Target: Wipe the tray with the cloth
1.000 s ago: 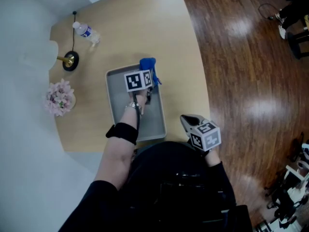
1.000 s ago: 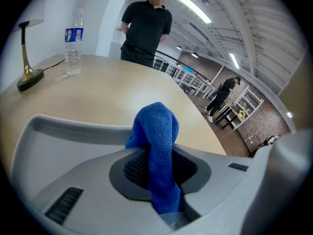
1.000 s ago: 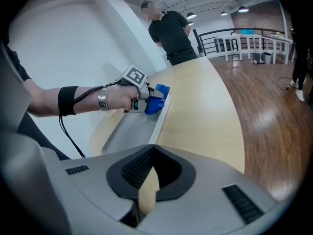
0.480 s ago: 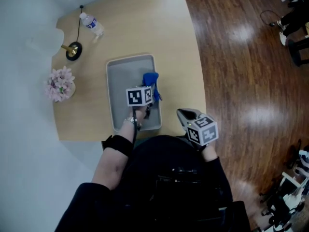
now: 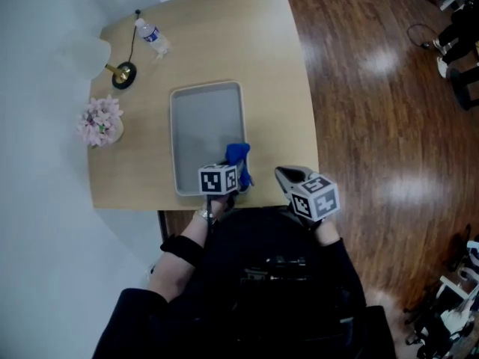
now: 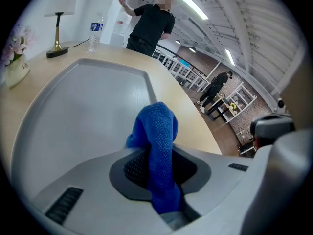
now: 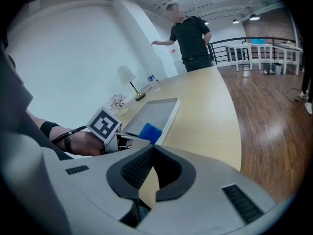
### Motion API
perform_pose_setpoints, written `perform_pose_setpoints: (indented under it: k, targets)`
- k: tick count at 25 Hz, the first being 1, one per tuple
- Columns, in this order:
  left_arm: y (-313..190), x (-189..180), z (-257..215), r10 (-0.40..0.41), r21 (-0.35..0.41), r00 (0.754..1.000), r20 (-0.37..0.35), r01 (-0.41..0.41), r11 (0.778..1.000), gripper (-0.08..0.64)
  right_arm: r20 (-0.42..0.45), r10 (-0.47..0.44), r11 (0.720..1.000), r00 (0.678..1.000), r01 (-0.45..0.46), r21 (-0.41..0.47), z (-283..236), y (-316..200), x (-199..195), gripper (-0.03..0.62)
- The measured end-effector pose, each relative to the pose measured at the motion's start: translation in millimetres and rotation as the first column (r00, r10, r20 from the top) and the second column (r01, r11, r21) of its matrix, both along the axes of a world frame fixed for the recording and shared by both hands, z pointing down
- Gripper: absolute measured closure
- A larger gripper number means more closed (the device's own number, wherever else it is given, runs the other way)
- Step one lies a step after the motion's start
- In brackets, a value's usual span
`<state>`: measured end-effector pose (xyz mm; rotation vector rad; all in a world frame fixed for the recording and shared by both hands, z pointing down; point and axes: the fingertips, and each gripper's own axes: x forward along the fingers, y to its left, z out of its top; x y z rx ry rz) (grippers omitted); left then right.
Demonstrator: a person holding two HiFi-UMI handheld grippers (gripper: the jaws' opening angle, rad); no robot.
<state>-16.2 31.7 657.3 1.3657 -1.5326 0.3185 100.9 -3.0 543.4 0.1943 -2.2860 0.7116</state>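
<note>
My left gripper [image 5: 230, 172] points forward and steeply down, close in front of my body. Its jaws are clamped on the blue cloth [image 6: 157, 131], which stands up between the pads. My left forearm [image 5: 174, 264] reaches out bare from a dark sleeve, with a black band [image 5: 180, 247] round it. My right gripper [image 5: 284, 175] hangs just beside the left one and tilts downward. Its jaws are drawn together with nothing between them. My right hand [image 5: 323, 229] holds it from behind.
</note>
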Motion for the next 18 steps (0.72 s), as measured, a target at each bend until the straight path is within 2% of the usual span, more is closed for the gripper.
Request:
perform_pose_setpoints:
  k: [5, 12, 16, 18]
  targets:
    - [24, 17, 2, 0.008, -0.010, 1.000, 0.008, -0.008, 1.000, 0.463, 0.008, -0.050, 0.999, 0.999, 0.050, 0.010, -1, 6, 3, 0.586]
    - [25, 19, 2, 0.050, -0.034, 0.998, 0.048, -0.048, 0.998, 0.464, 0.044, -0.083, 0.996, 0.996, 0.081, 0.036, -8, 3, 3, 0.586]
    - [36, 19, -55, 0.036, 0.078, 0.998, 0.044, -0.039, 0.996, 0.465, 0.070, -0.088, 0.995, 0.994, 0.085, 0.047, -13, 3, 2, 0.586]
    - [55, 24, -81, 0.026, 0.108, 0.998, 0.057, -0.032, 0.994, 0.465, 0.077, -0.090, 0.996, 0.993, 0.087, 0.036, -10, 4, 5, 0.586]
